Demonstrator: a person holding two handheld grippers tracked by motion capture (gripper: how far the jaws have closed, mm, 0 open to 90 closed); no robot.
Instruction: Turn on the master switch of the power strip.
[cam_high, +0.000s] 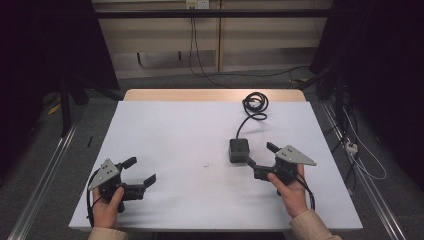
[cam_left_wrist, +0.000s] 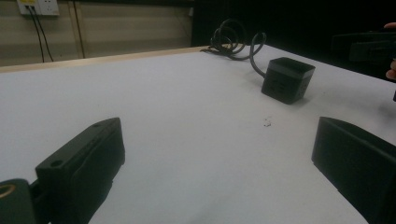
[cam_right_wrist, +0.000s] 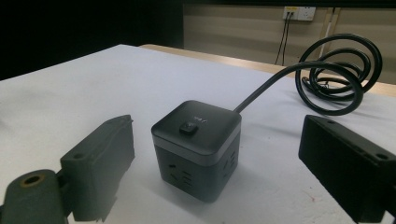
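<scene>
Both forearms enter from the bottom edge of the high view, each hand wrapped around a gripper handle from behind. At the near left of the white table (cam_high: 165, 125), the left gripper (cam_high: 139, 171) is held low over the surface, aimed forward and toward the table's middle, with its jaws spread wide and nothing between them. On the near right, the right gripper (cam_high: 260, 154) is angled toward the table's centre, its grey three-cornered plate uppermost; its jaws are likewise spread apart and are clamped on nothing.

A black cube-shaped power strip (cam_high: 239, 150) is set on the table right of centre, just ahead of the right gripper. In the right gripper view, the power strip (cam_right_wrist: 196, 147) is seen between the lines of the two jaws but beyond their tips (no contact is visible). A rocker switch (cam_right_wrist: 188, 128) is mounted on its top face, and socket slots are cut into its sides. Its black cord (cam_high: 254, 106) is run toward the far edge and ends in a loose coil there.
</scene>
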